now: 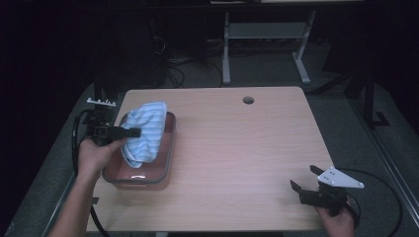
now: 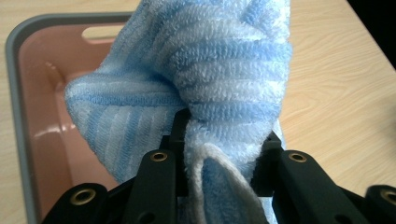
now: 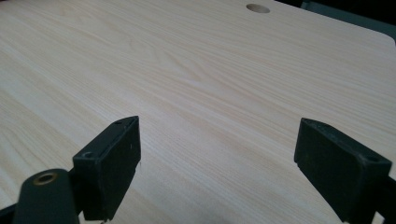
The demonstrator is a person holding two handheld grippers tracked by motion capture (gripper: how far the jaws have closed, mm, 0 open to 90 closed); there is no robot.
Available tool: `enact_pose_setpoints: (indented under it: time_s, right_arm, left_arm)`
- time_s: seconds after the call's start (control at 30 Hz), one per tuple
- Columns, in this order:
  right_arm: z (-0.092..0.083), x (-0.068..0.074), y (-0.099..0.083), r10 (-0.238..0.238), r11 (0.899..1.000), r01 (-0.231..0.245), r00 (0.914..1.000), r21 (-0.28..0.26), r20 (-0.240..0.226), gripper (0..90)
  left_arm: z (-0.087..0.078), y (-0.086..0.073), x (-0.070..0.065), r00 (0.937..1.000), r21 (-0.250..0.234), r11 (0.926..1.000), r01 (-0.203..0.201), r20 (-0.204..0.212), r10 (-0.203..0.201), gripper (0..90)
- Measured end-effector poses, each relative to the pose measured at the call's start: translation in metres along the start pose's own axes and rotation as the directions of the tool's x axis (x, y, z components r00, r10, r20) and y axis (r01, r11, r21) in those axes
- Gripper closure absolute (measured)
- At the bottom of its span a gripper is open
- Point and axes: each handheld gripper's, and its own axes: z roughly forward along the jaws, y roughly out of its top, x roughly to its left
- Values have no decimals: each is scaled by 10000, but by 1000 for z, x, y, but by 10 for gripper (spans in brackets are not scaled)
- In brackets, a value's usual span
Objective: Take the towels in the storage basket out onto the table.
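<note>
Clearly the work in hand concerns the blue striped towel [image 1: 143, 132] and the pink bin [image 1: 166, 170] at the left of the tabletop [image 1: 247, 158]. Judging by how things lie, the grasp is made, but the towel is neither fully inside the bin nor clear of it: it is bunched and held up over the bin, with its lower folds hanging down inside the grey-rimmed walls, so whichever way it is meant to go, that move is left to finish.

In the high view the left gripper [image 1: 129, 132] comes in from the bin's left side and its jaws are pinched on the towel's edge. The left gripper view confirms this: a thick fold of the towel [image 2: 205, 84] is squeezed between the 2 black jaws and rises right in front of the camera, with the bin's pink floor [image 2: 42, 112] below and to the left.

Well apart, near the tabletop's right front corner, the right gripper [image 1: 306, 178] rests with its jaws spread wide and nothing between them; its own view looks across bare wood [image 3: 196, 79].
</note>
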Motion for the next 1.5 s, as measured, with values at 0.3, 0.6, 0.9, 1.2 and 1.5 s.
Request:
enact_pose_setpoints:
  time_s: [0.3,0.6,0.9,1.2,1.5]
  right_arm:
    - [0,0,0,28,10000,-28,10000,-1,4,141]
    - [-1,-1,0,0,10000,0,10000,-52,10,142]
    - [-1,-2,1,-4,10000,4,10000,-55,25,142]
    - [-2,-2,1,4,10000,-3,10000,-65,31,142]
    - [-3,-2,1,-2,9999,3,10000,-108,46,141]
  left_arm:
    - [2,16,-22,9990,-95,9991,-410,195,412,683]
    - [5,26,-38,9968,-131,9973,-721,351,725,683]
    - [12,35,-55,9929,-73,9943,-1064,520,1066,683]
    - [23,40,-71,9891,65,9911,-1330,645,1323,683]
    - [38,45,-86,9850,231,9878,-1541,821,1517,682]
